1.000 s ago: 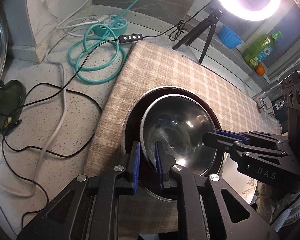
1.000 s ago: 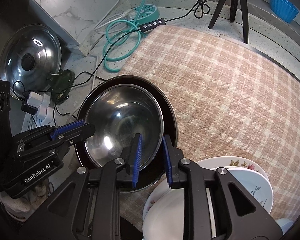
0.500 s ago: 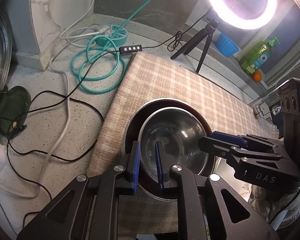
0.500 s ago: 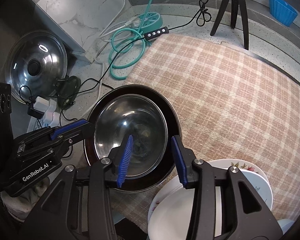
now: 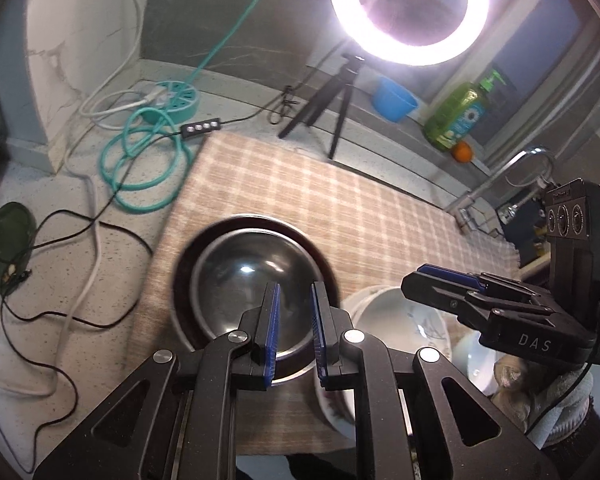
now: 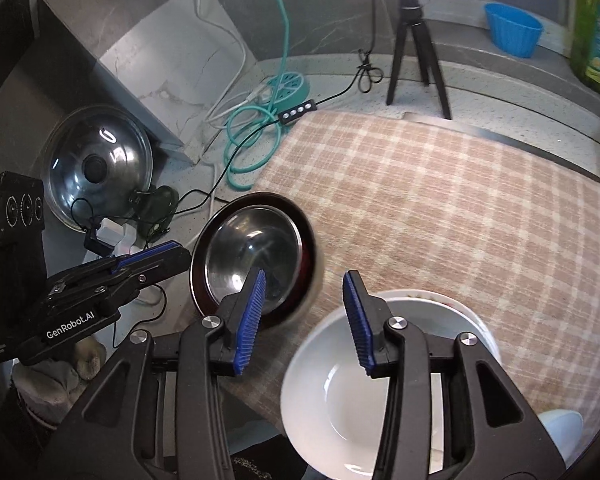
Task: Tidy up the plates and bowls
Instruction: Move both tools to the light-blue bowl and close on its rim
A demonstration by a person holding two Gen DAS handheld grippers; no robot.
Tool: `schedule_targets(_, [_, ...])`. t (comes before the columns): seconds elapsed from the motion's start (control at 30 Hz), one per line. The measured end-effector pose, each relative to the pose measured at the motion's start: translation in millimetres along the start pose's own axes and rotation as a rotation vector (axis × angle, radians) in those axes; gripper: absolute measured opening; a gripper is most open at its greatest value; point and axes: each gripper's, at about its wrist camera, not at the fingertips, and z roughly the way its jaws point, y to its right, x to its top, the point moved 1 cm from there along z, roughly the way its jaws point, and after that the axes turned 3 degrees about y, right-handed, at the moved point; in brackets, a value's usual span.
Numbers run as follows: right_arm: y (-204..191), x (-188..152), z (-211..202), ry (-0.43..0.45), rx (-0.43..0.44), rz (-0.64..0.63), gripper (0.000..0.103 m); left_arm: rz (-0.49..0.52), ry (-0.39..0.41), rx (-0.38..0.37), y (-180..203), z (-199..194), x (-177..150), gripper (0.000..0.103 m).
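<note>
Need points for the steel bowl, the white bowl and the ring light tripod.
steel bowl [image 5: 248, 280], left wrist view, on its shiny inside.
white bowl [image 6: 340, 384], right wrist view, on its inner base.
tripod [image 6: 410, 12], right wrist view, on the upper stem.

Black right gripper [image 6: 304, 320], blue ribbed pads [image 6: 252, 320], silver screws.
</note>
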Motion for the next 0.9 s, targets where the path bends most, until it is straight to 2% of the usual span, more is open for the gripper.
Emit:
schedule_targets(0.23, [47.2, -25.1, -52.4, 0.061, -0.06, 0.077, 0.042, 0.05, -0.037, -0.098, 44.0, 10.0, -11.1, 0.013])
schedule_targets(0.6, [130.1, -79.7, -124.5, 0.131, -0.175, 0.241, 0.042, 0.172, -0.173, -0.239, 122.4, 49.3, -45.5, 0.013])
schedule_targets(0.9, [183.9, -130.6, -148.0, 0.126, -0.276, 0.364, 0.042, 0.3, -0.285, -0.327, 187.2, 82.0, -76.9, 0.014])
